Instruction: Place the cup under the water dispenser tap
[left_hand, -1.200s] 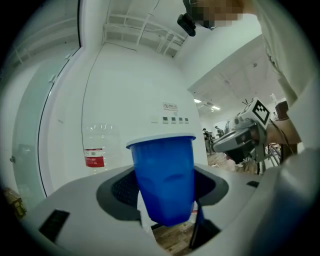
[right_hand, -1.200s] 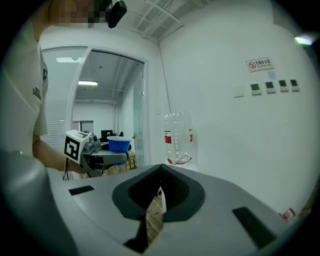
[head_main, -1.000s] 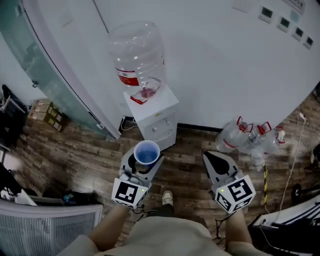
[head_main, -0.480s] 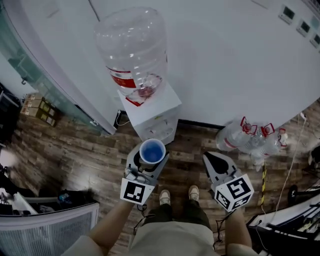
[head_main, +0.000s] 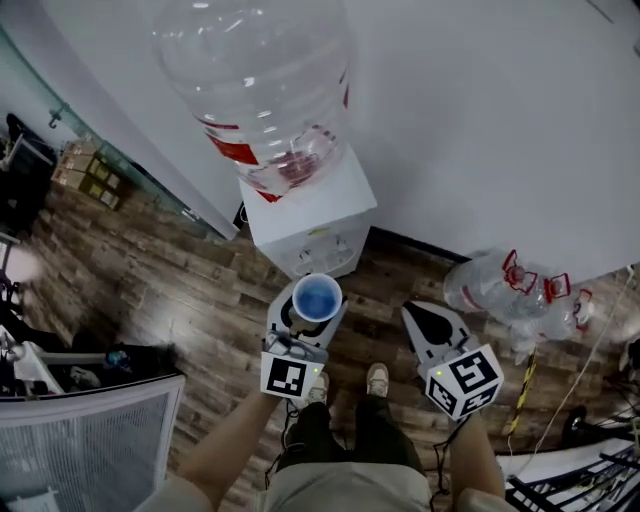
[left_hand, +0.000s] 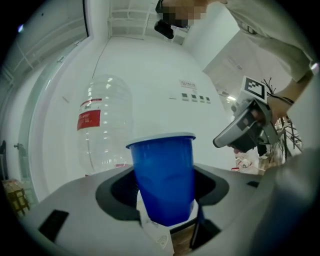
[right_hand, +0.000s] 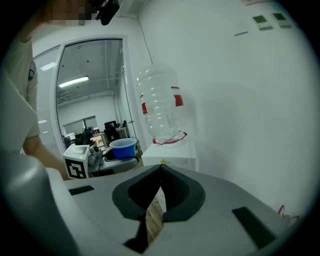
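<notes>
Both hand-held grippers sit closer to the water dispenser than a second ago, and the dispenser with its big clear bottle fills more of the head view.

The left hand-held gripper has its jaws partly closed around the blue cup, pressing on its lower sides. The cup stands upright, mouth up, just in front of the dispenser's front face and not yet under a tap. The taps themselves are too small to make out.

The likely trouble is in the final approach. The cup's rim stands well above the jaws, so if it goes in too high it could catch a tap or the edge of the recess and tilt out of the grip. A thin cup held this low may also buckle if squeezed harder. If it is let go off-centre or before it is seated, it could tip onto the wooden floor.

The right hand-held gripper is to the dispenser's right, jaws together and holding nothing. It risks little unless it swings toward the cabinet. The spare bottles further right lie well clear.
</notes>
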